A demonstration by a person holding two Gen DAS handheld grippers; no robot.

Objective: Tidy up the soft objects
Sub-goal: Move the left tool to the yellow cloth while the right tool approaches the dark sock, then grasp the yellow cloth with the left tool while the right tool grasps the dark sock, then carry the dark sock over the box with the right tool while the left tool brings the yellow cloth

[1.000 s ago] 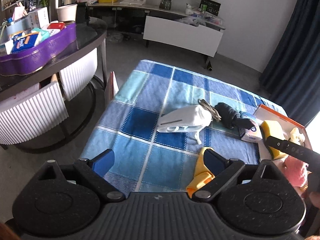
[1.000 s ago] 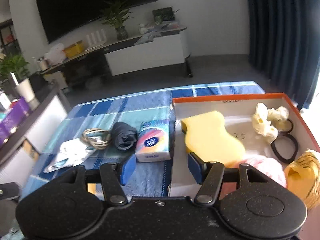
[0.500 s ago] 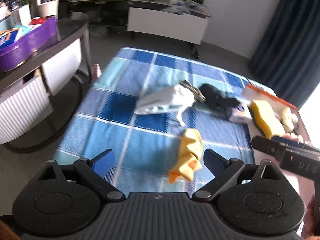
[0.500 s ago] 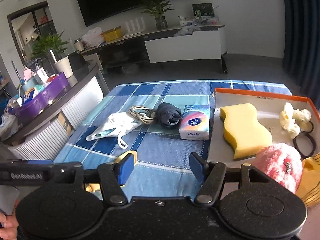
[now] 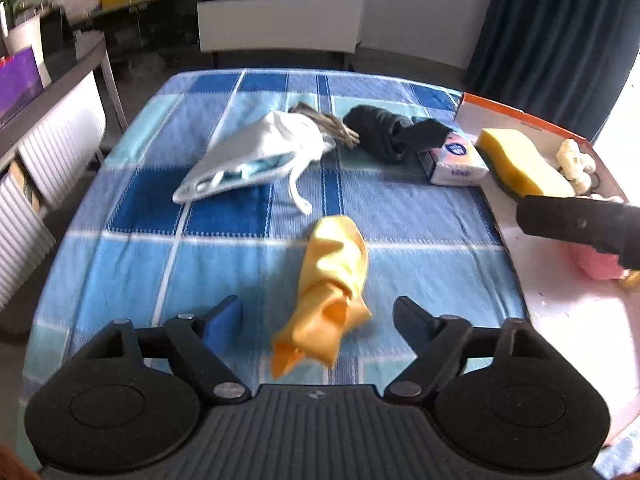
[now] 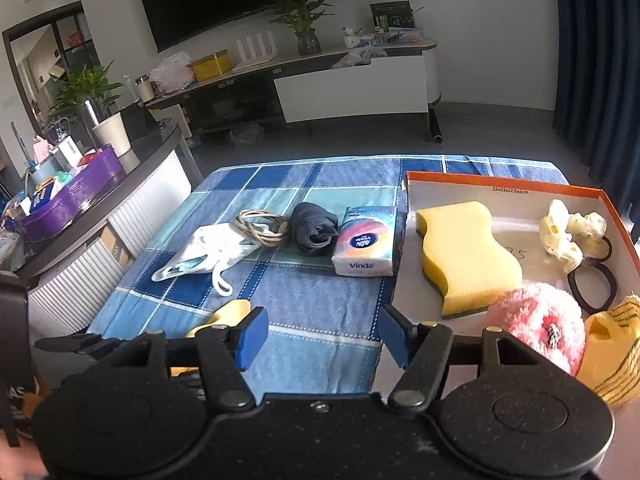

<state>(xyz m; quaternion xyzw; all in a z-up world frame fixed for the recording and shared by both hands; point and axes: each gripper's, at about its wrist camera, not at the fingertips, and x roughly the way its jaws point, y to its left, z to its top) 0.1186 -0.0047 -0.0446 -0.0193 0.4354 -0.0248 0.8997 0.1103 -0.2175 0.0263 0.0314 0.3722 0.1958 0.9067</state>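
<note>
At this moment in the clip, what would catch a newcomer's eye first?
The crumpled yellow cloth lies on the blue checked tablecloth, between the open fingers of the left gripper and not gripped. At the table's right edge, the orange-rimmed box holds a yellow sponge, a pink fluffy ball and hair ties. A white pouch, a dark rolled cloth and a tissue pack lie outside it.

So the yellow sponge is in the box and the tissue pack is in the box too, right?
Not quite. The sponge is in the box, but the tissue pack is not: it lies on the blue checked cloth, just outside the box's left wall. The right wrist view shows this.
</note>
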